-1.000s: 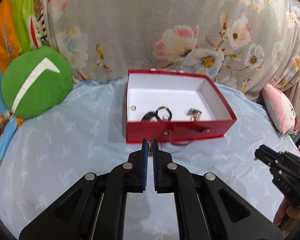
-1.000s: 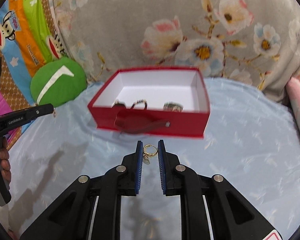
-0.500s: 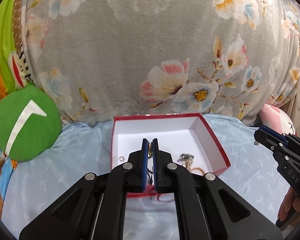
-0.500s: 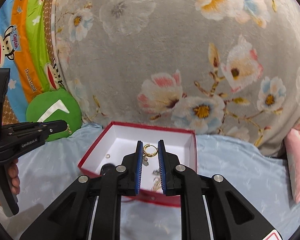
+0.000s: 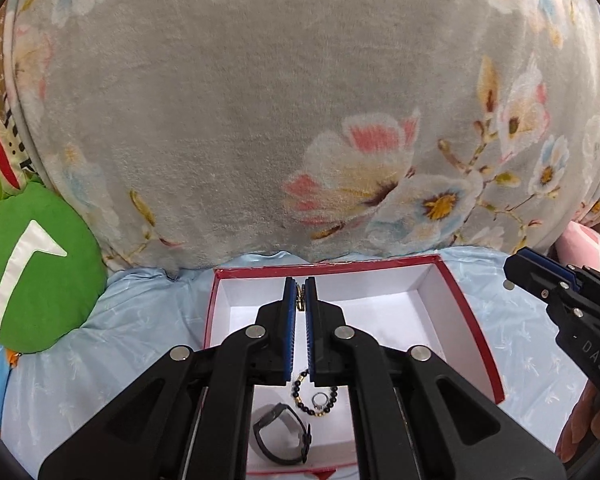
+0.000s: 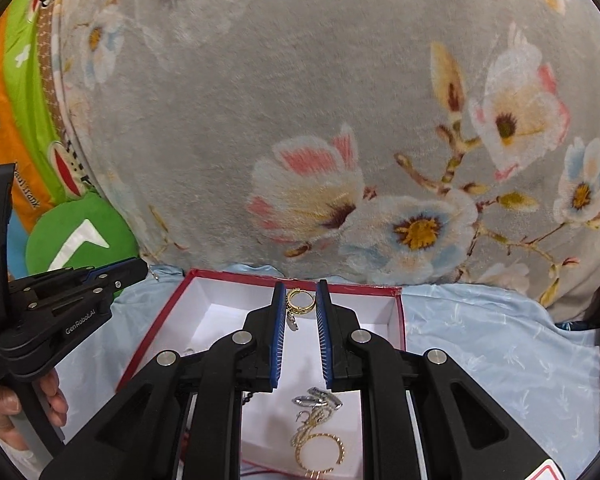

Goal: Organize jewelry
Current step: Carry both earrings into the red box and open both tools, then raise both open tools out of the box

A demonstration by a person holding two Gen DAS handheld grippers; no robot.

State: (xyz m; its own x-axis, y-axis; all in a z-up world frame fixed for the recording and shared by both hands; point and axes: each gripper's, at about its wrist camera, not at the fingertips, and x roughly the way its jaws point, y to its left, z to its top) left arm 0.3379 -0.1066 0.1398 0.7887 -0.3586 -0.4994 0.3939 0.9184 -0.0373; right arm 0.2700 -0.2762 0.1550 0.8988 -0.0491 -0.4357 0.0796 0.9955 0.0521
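We see the red box (image 5: 476, 332) open on top, so we can reach in from above. The big flowery cushion (image 5: 260, 120) blocks the way just behind it. Inside, the bead bracelet (image 5: 314, 398) and watch (image 5: 280, 436) fill the near part; the far part is bare.

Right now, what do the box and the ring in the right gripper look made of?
Box: likely cardboard, glossy red outside, matte white inside; thin straight walls. Ring, pinched in the right gripper: gold-coloured shiny metal, solid or plated unclear.

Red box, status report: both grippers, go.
Left gripper shut on small gold piece, over red box. Right gripper shut on gold ring, above box. Bracelet, watch inside. Nothing blocking.
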